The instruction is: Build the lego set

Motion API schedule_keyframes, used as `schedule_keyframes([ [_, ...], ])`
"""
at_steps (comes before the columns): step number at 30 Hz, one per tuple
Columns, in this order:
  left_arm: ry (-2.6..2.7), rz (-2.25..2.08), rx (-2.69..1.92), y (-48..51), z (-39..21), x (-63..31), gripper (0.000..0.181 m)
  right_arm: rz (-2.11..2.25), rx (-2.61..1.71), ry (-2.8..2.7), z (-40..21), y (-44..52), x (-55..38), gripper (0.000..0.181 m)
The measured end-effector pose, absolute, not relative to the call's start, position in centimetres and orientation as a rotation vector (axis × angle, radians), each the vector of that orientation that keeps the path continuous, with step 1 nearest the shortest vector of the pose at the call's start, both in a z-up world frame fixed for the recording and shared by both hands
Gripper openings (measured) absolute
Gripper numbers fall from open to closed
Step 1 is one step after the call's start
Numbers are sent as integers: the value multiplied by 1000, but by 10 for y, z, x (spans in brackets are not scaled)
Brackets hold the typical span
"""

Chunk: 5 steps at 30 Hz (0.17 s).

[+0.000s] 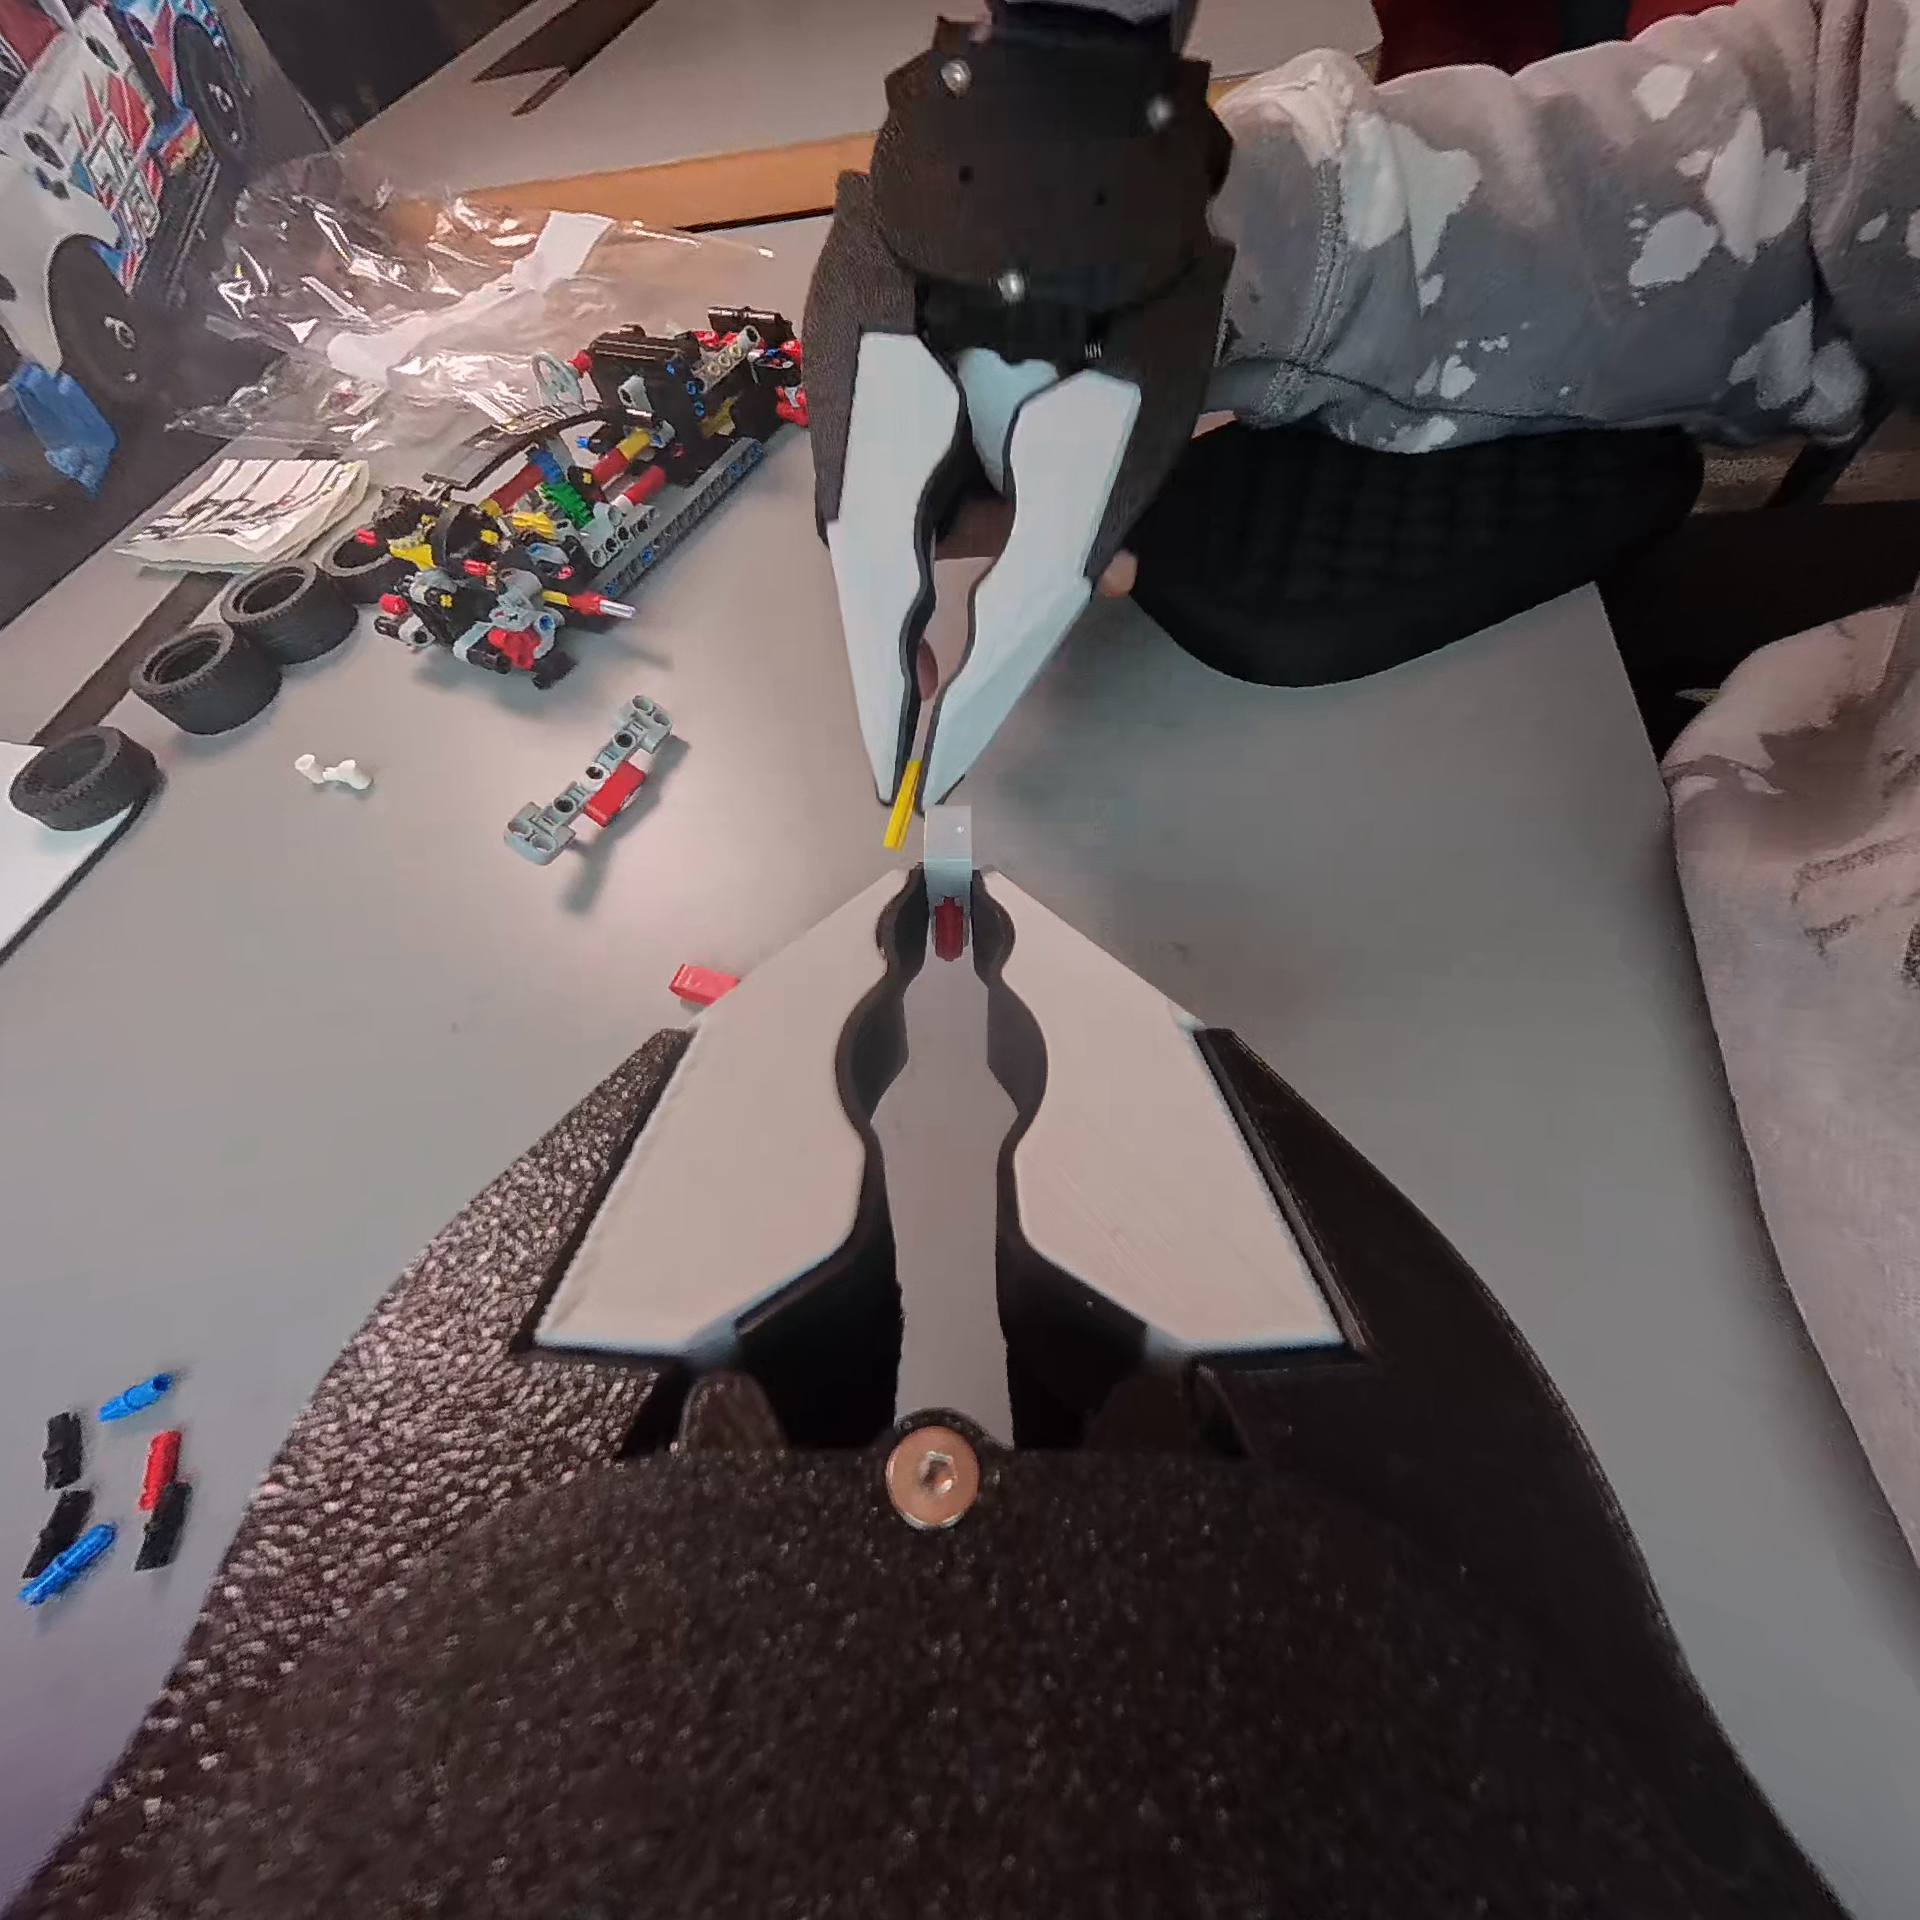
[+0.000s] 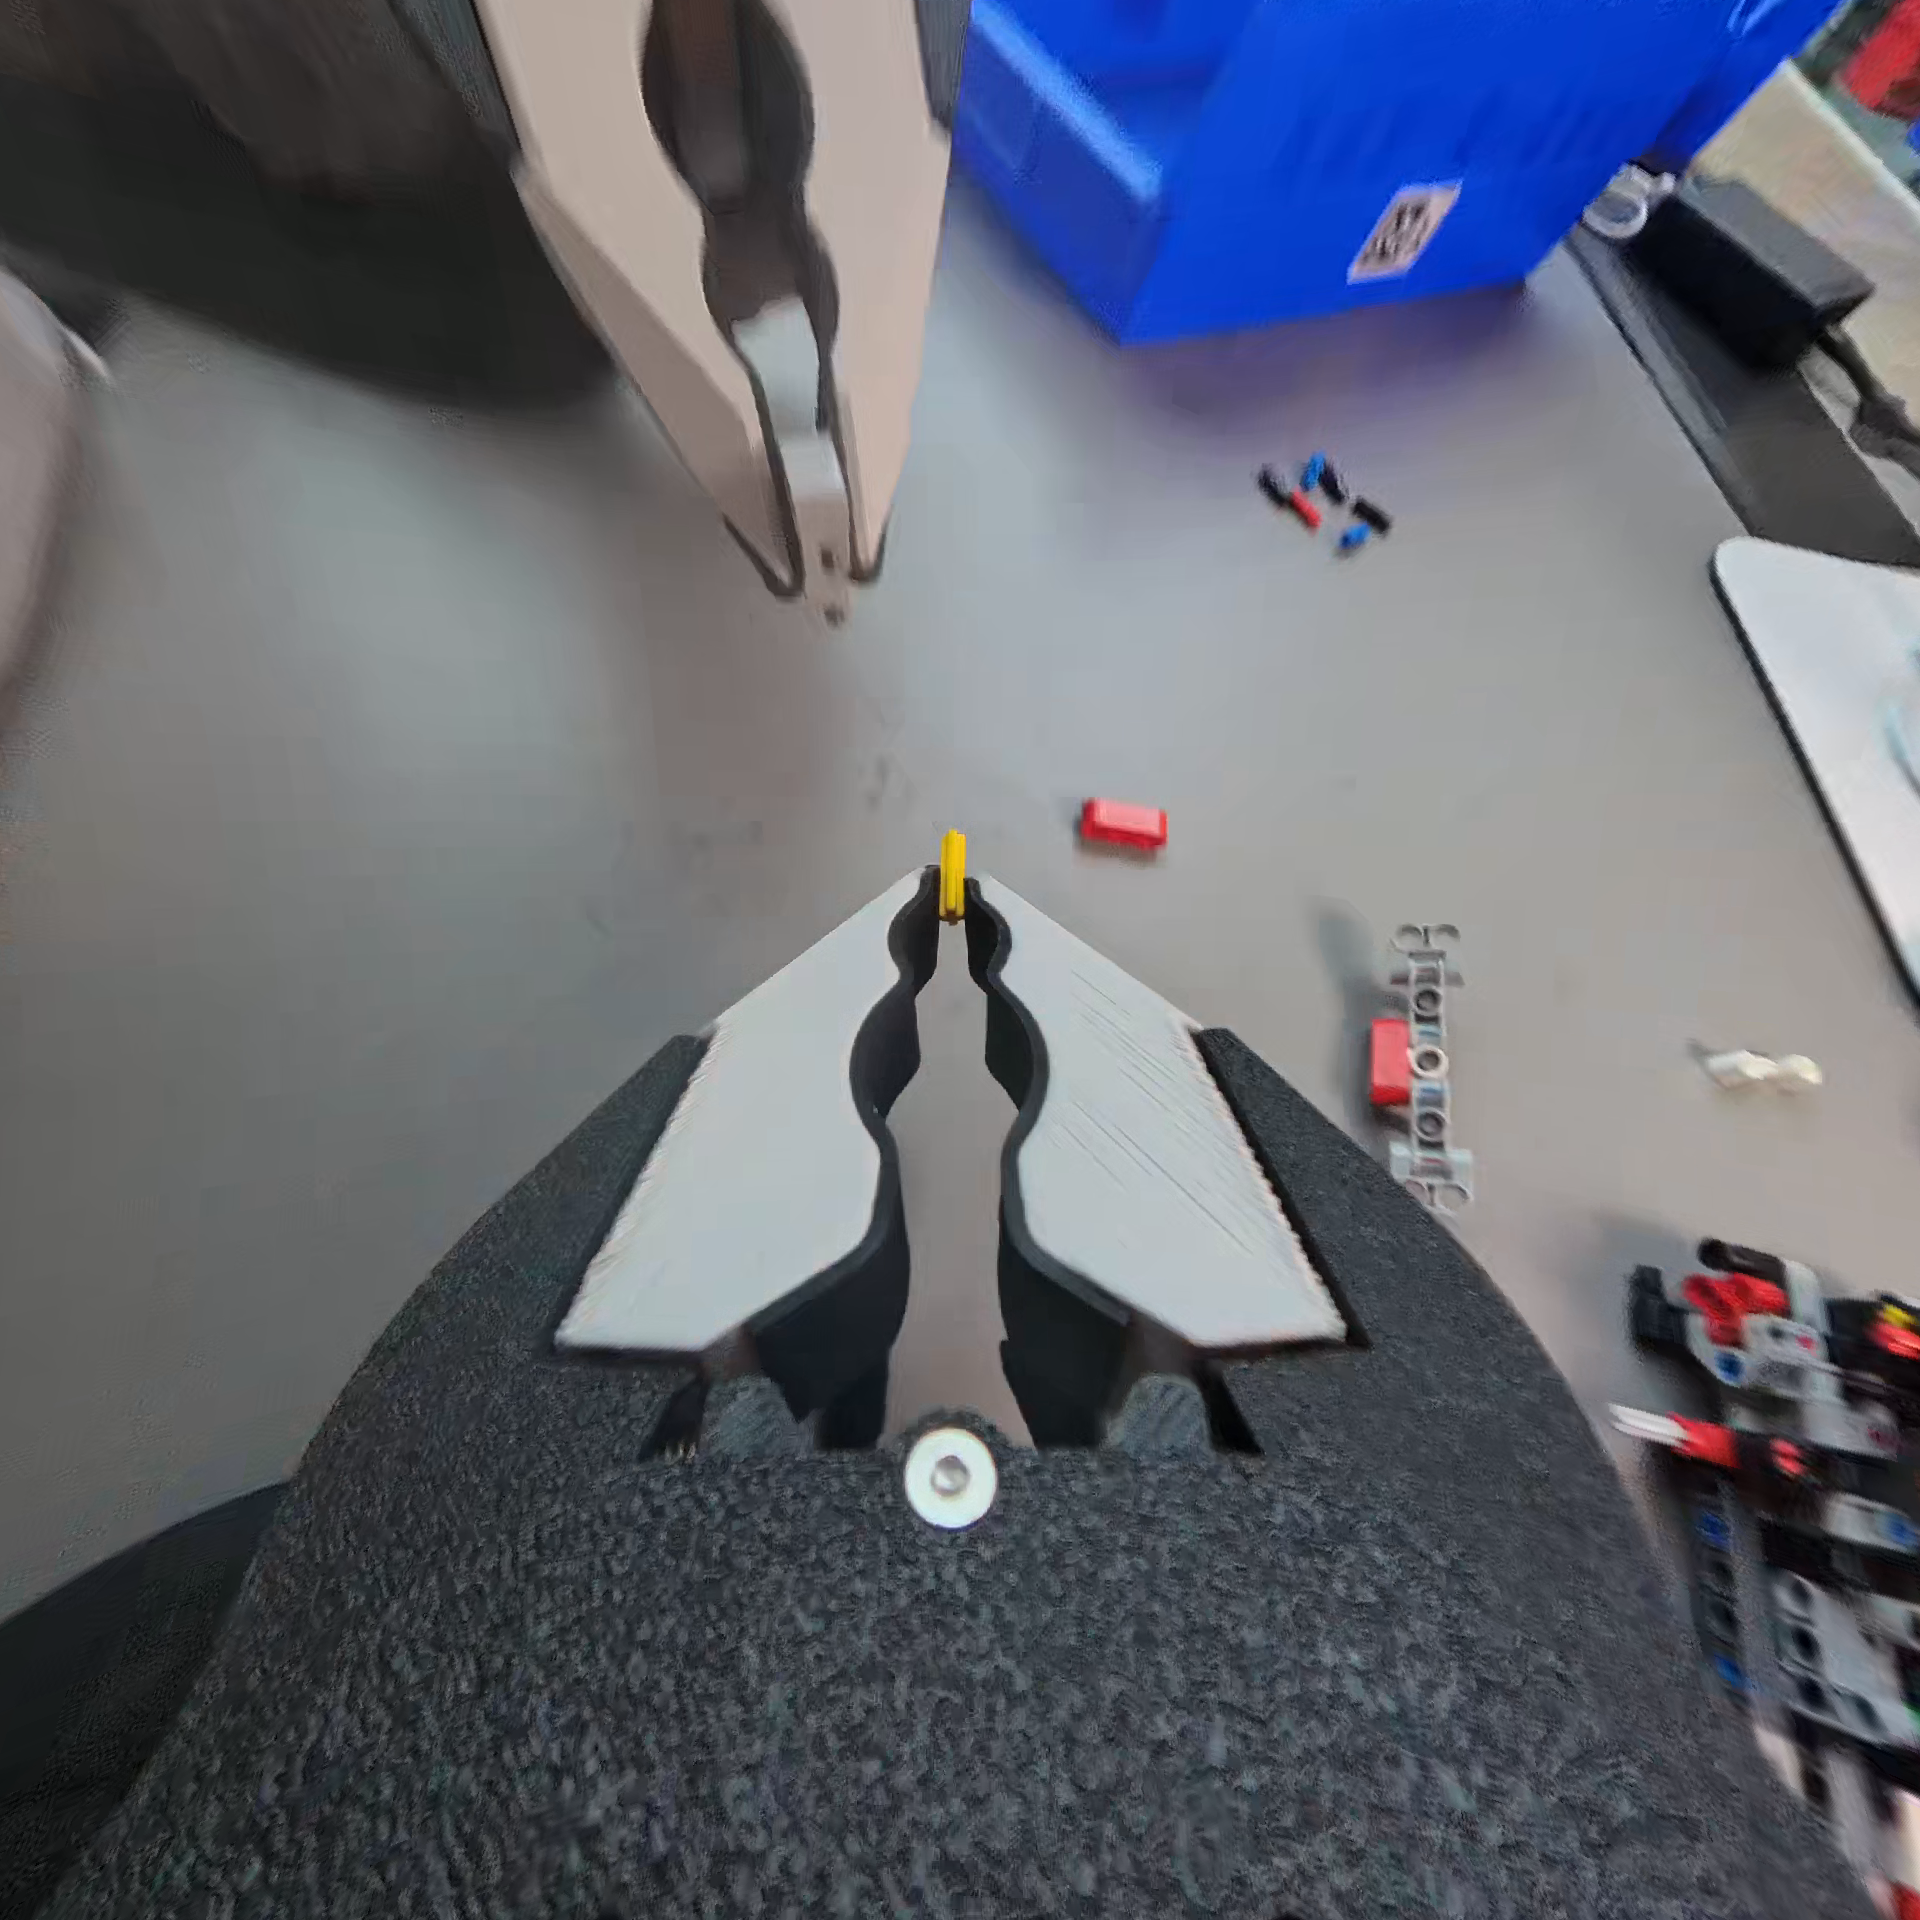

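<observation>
My left gripper (image 1: 948, 878) is shut on a small grey piece (image 1: 948, 847) with a red bush (image 1: 948, 928) on it, held above the grey table (image 1: 1299, 987). My right gripper (image 2: 951, 883) is shut on a short yellow axle (image 2: 952, 875). In the left wrist view the right gripper (image 1: 914, 795) points down at me, its yellow axle (image 1: 900, 816) just left of the grey piece, tip to tip but apart. The left gripper shows blurred in the right wrist view (image 2: 826, 582). The partly built car chassis (image 1: 582, 499) lies at the far left.
A grey beam with a red block (image 1: 592, 795), a loose red piece (image 1: 702, 982), a white connector (image 1: 332, 771), several black tyres (image 1: 249, 644), several blue, red and black pins (image 1: 104, 1486), plastic bags (image 1: 416, 291), a sticker sheet (image 1: 249, 509). A blue bin (image 2: 1351, 156) stands behind. A person's sleeve (image 1: 1558, 229). The gap from one gripper's tips to the other's is roughly 6 cm.
</observation>
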<state>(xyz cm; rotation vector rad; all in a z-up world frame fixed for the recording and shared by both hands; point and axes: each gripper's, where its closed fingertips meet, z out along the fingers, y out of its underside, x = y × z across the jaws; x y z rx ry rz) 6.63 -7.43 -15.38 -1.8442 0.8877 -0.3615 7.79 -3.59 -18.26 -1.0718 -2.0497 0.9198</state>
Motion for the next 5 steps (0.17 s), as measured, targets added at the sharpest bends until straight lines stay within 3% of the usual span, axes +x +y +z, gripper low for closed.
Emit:
schedule_keyframes([
  [1,868,-374,-1864,-73,-157,64,7,766,-1051,-2093,-199,-29,76,2],
  [5,746,-435,-1945,-66,-168,53,7,594,-1031,-2111,-217,-20,70,2],
])
